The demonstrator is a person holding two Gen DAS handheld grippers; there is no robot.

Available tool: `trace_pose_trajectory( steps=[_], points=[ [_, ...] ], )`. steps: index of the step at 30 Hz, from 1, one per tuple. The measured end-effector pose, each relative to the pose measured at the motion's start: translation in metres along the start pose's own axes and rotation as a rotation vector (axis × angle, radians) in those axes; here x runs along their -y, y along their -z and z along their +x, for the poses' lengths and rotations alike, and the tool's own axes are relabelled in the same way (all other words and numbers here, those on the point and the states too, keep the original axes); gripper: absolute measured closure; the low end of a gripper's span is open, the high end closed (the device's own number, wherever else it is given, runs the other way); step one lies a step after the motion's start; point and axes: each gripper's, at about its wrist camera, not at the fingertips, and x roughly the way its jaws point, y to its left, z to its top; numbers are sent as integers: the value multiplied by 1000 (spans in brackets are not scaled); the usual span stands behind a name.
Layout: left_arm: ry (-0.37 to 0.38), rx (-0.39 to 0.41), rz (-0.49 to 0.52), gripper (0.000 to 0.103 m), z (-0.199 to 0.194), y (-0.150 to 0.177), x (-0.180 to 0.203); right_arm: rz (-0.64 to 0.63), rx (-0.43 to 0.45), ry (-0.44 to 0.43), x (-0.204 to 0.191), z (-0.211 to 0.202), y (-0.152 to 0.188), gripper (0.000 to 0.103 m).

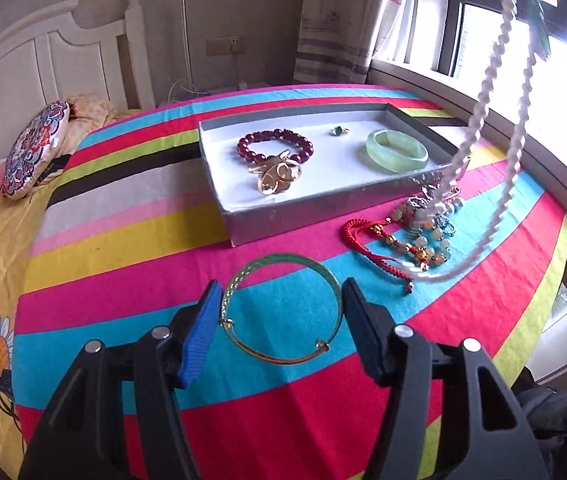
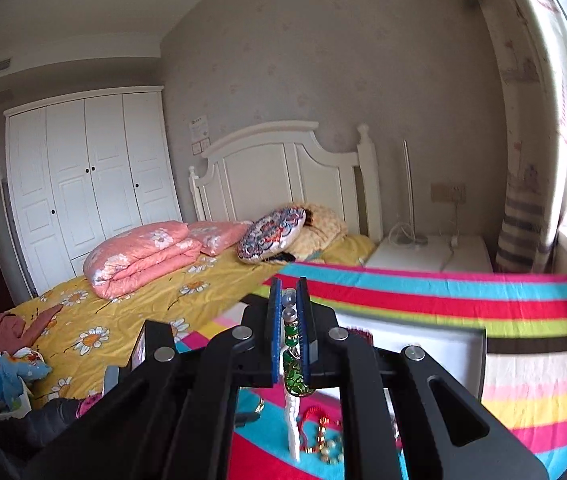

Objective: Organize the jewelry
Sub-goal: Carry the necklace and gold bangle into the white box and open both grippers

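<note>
My right gripper [image 2: 292, 332] jaws clench the white bead necklace [image 1: 495, 120] high above the right-hand pile, next lowering it into the far tray [image 1: 219, 200], while my left gripper [image 1: 281, 300] jaws stand released around the near bangle [image 1: 283, 308].

Bangle [image 1: 281, 310] before tray [image 1: 243, 224], loose jewelry pile [image 1: 411, 232] right of bangle

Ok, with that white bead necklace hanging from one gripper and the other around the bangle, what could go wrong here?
1. The white bead necklace, pinched high in the right hand-held gripper, dangles down into the pile of loose bracelets and could snag and drag them.
2. Its hanging loop might catch the gray tray wall on the way in.
3. The left hand-held gripper is open around the thin bangle, which could slide on the striped cloth as the fingers close.
</note>
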Motion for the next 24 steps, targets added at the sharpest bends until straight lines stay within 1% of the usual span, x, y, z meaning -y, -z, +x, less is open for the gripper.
trace_pose_trajectory(
  steps=[5,12,15,19,24],
  points=[
    [2,21,-6,43,-12,-1,-5,-21,28,2,-7,-3,-15,93],
    [8,35,24,43,-16,-12,2,-36,10,53,2,3,-25,93],
    [16,50,34,43,-15,-24,5,-51,8,75,7,11,-34,93],
    [43,67,24,43,-10,-47,4,-70,1,104,16,28,-52,93],
    [54,78,20,43,-1,-71,5,-66,-6,127,28,49,-70,93]
  ],
)
